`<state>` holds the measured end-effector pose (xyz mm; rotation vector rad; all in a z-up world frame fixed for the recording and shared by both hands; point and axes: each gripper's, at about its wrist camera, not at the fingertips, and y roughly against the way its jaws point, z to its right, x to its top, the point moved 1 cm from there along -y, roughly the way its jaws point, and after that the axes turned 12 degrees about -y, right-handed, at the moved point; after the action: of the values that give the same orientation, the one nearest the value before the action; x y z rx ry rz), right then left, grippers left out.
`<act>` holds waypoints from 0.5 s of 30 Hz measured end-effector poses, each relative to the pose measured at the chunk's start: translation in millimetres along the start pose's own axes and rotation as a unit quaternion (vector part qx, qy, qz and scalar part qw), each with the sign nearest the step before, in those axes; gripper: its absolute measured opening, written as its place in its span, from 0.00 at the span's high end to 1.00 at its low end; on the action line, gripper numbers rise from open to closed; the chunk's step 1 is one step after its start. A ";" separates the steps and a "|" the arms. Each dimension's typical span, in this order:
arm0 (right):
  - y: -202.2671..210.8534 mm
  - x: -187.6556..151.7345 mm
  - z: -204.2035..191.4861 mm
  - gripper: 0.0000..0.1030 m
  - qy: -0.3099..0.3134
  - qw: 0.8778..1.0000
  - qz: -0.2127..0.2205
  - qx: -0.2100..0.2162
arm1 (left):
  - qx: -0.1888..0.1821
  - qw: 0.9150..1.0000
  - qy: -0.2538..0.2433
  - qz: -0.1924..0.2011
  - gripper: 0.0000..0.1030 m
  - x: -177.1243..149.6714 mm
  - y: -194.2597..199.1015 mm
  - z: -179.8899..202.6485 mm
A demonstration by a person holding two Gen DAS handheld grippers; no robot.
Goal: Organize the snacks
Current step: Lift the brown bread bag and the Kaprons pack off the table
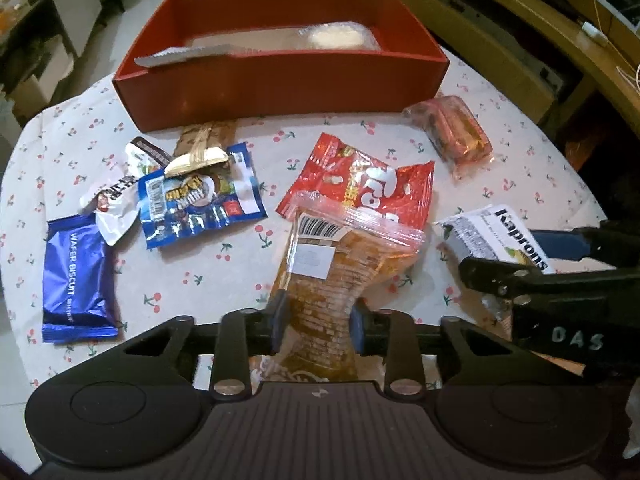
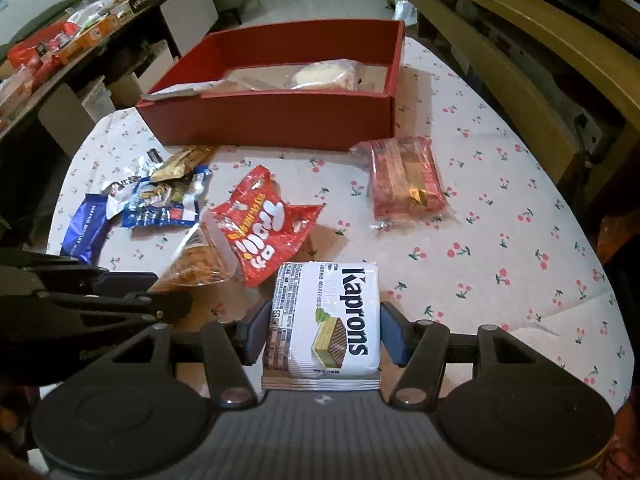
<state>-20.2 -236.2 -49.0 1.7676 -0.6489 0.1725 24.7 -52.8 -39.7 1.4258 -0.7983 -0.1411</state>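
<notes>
While the left claw (image 1: 316,320) pinches the near end of a clear bag of orange crackers (image 1: 332,264), its blue pads denting the bag's sides, the right claw (image 2: 324,330) is closed on a white wafer pack (image 2: 332,316) marked Kaprons, one pad pressed against each long side. No earlier view is at hand to show any motion of the jaws.

Both packs sit low over a round table (image 2: 520,184) under a cherry-print cloth, close to its near edge. At the far side stands a red box (image 1: 280,76), open on top; inside it lie a pale wrapped bun (image 1: 340,36) toward the right and a silver wrapper (image 1: 188,56) at the left. To the right of the box the cloth runs bare up to the curved rim, and a wooden bench (image 2: 520,40) stands just beyond.

Between the claws and the box lie other snacks. A red candy bag (image 1: 360,184) lies partly under the cracker bag's far end. A clear pack of red bars (image 2: 408,180) lies near the box's right corner. On the left, a blue wafer biscuit pack (image 1: 76,276), a blue and white pouch (image 1: 200,196), a white wrapper (image 1: 116,200) and a gold-brown packet (image 1: 204,144) overlap in a heap, the last touching the box's near wall.
</notes>
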 end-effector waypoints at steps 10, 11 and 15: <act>7.1 7.7 13.7 0.38 -0.022 1.000 0.007 0.012 | 0.013 0.999 0.010 -0.028 0.24 6.4 -27.6 -5.4; 5.5 9.7 11.5 0.38 -0.020 1.000 0.006 0.014 | 0.015 0.999 0.010 -0.030 0.24 7.9 -28.4 -5.5; -1.7 14.3 2.5 0.38 -0.008 1.000 -0.003 0.021 | 0.026 0.999 -0.001 -0.032 0.30 10.8 -27.5 -3.7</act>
<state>-8.0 -243.0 -45.0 1.8125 -0.6547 0.1687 44.9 -60.6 -60.1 1.5005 -0.7627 -0.1711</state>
